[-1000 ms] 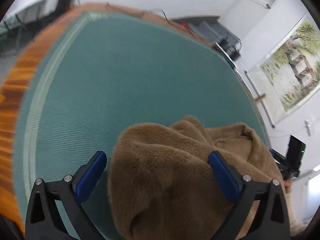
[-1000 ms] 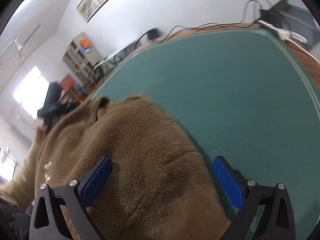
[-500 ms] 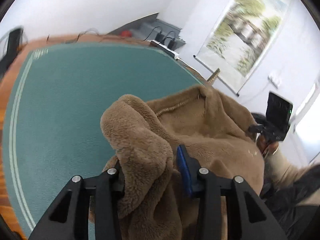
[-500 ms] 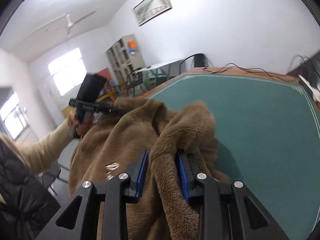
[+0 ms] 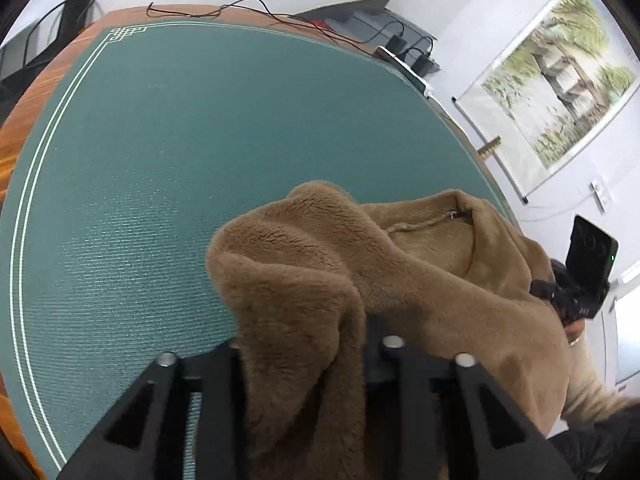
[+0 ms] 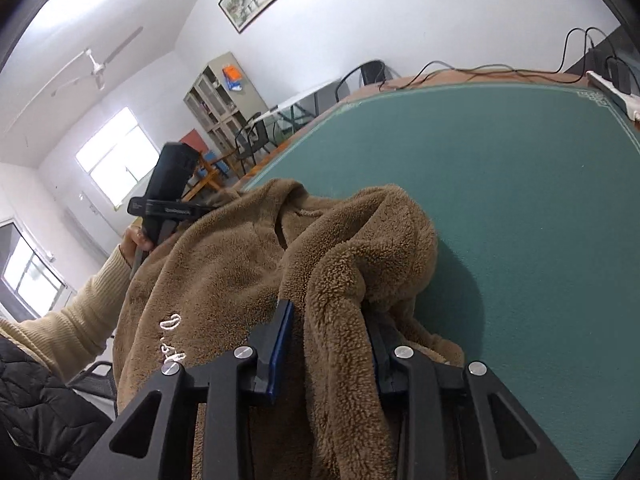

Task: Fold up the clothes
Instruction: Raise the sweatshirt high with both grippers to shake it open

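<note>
**Risk check: both grippers clamped on bunched fleece**

**Left wrist view**
- The left gripper point(image 5: 300, 344), at the lower centre of the frame, has just been closing, and its jaws now pinch a thick fold of the brown fleece garment point(image 5: 360, 272).
- The garment fills the lower centre and right of the frame. It is raised in a hump over the near part of the green mat point(image 5: 160, 160).
- The pads are buried in pile, so you cannot confirm how many layers they hold. If you lift from here with both layers caught, the garment will likely come up as a lump instead of opening flat.

**Right wrist view**
- The right gripper point(image 6: 330, 344), at the lower centre, has also just been closing. Its blue pads point(image 6: 282, 344) squeeze a roll of the same fleece.
- The bulk of the garment spreads toward the centre left, where the other gripper and the hand holding it appear.
- Both grips look like bunched cloth, not clean edges. Expect thick pile to creep out of the jaws under tension.
- Spread the grippers evenly. A pull on one side would likely twist the garment or drag it off the near edge of the mat.
</note>
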The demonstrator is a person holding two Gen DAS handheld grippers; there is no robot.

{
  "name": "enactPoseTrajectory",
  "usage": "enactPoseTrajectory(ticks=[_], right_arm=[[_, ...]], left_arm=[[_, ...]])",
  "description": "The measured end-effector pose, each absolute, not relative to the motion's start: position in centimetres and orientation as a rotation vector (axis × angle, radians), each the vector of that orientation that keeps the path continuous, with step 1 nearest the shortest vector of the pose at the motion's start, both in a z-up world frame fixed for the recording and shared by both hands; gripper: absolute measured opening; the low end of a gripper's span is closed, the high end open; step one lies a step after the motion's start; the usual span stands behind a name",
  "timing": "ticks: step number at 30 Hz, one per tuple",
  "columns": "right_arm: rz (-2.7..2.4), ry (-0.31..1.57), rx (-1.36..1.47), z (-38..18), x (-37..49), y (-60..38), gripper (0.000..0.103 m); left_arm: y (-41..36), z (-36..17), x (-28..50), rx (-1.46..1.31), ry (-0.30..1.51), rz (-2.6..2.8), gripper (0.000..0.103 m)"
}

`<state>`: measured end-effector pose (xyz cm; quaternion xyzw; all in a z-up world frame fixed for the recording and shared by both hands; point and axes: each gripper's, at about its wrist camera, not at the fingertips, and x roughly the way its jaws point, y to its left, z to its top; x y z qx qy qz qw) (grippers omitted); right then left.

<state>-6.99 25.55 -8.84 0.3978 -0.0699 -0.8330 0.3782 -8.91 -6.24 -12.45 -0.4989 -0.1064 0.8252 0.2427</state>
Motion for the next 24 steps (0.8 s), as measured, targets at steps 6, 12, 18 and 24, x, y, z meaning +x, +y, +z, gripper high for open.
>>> enactPoseTrajectory(ticks=[6,12,18,24], right_arm=[[-2.484,0.061,0.832,-4.0,-3.5,25.6,0.014],[-2.874,0.263,0.402,3.8,3.1,27.0,0.014],[-3.143,0.365,-0.349,13.5,13.4,26.2,0.014],[-3.118,0.239,-0.862,23.3,22.5,25.6,0.014]], left_arm=[[-7.0,-5.9,-4.6,-1.082,-0.32,2.399,0.017],[-7.7,3.7,2.1,-0.685,-0.356,2.463,0.016],[-8.1,13.1,11.6,-0.197,-0.378,2.477,0.016],[-7.2,16.3,18.2,0.025,-0.38,2.43,0.016]])
